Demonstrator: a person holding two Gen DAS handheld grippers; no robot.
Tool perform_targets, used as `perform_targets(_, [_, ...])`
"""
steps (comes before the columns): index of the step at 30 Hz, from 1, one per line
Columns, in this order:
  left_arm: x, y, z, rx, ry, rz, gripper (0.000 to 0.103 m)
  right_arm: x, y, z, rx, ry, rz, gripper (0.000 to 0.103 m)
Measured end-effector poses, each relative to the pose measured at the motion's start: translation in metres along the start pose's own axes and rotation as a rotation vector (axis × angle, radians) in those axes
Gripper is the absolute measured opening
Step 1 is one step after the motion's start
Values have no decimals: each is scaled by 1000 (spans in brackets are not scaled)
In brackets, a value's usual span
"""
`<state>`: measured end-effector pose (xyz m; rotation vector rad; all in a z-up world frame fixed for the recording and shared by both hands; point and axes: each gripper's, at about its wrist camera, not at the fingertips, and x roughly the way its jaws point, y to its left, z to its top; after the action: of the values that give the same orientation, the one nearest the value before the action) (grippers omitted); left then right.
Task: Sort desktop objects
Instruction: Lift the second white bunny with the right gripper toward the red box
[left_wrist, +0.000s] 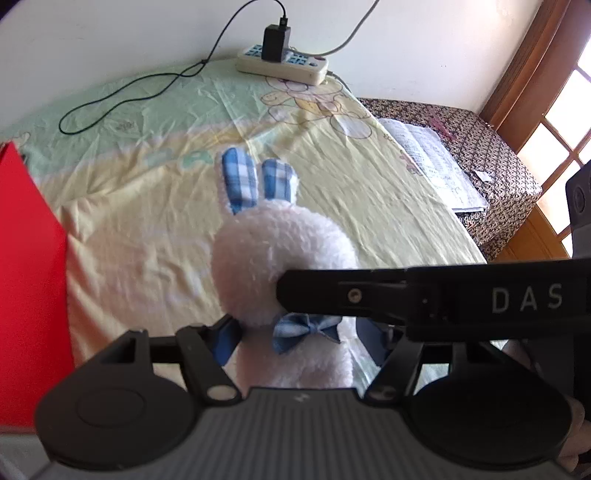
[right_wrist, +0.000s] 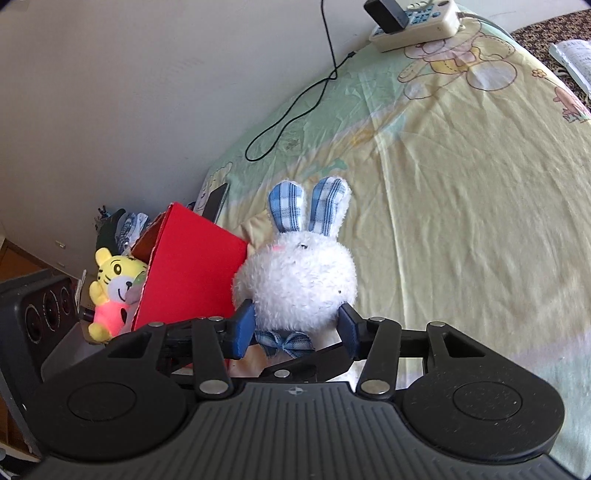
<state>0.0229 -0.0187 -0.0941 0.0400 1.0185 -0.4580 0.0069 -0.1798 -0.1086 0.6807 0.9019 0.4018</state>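
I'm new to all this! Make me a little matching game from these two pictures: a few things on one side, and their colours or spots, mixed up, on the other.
Things:
1. plush rabbit
2. tiger toy
3. box
4. power strip

Descriptions:
A. red, standing left of the rabbit
B. cream, at the far end by the wall, a black charger plugged in
C. white with blue checked ears, between blue pads
D. yellow, in a pink top

Pairs: 1-C, 2-D, 3-A, 4-B

Bright window daylight, fisheye-warped edges
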Motion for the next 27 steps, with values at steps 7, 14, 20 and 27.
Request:
perform_targets(7, [-44, 17, -6, -24, -107, 54, 69, -1, 35, -5, -91, -58, 76, 51])
perform_targets(14, [-91, 40, -10, -11, -220, 70, 69, -4, 84, -15, -189, -161, 106, 51])
perform_targets(20, [-132, 71, -8, 50, -318, 94, 68, 5, 129, -16, -204, -261, 135, 51])
perform_targets(27, [-161, 131, -13, 56, -366, 95, 68, 37, 180, -22, -239, -332, 136, 51])
